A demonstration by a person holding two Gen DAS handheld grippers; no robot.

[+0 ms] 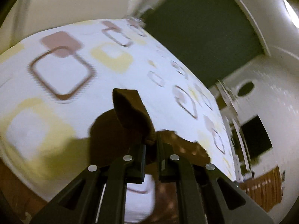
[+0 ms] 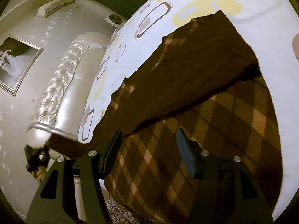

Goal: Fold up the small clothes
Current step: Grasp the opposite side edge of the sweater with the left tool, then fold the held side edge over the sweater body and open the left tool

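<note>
**Brown garment on the bed, one end pinched**

The bed fills most of what I can see — its white sheet (image 1: 78, 85) printed with rounded squares in brown, mauve and pale yellow. Behind it stands a padded, button-tufted headboard (image 2: 61, 78) in a pearly cream, and on the wall beside that hangs a framed picture (image 2: 16, 63), with an air conditioner (image 2: 51, 6) mounted higher up.

Spread over the sheet lies the brown garment (image 2: 186, 85), a knit with an argyle pattern of tan and pinkish diamonds. A plain dark part of it is laid across the patterned part, running diagonally.

The right gripper (image 2: 148, 149) hangs above the patterned cloth with its ribbed fingers (image 2: 184, 147) set wide apart, nothing between them.

The left gripper (image 1: 150, 147) is closed narrow on the garment — a dark brown flap of it rises from between the fingers and stands up over the sheet. That view is blurred.
</note>
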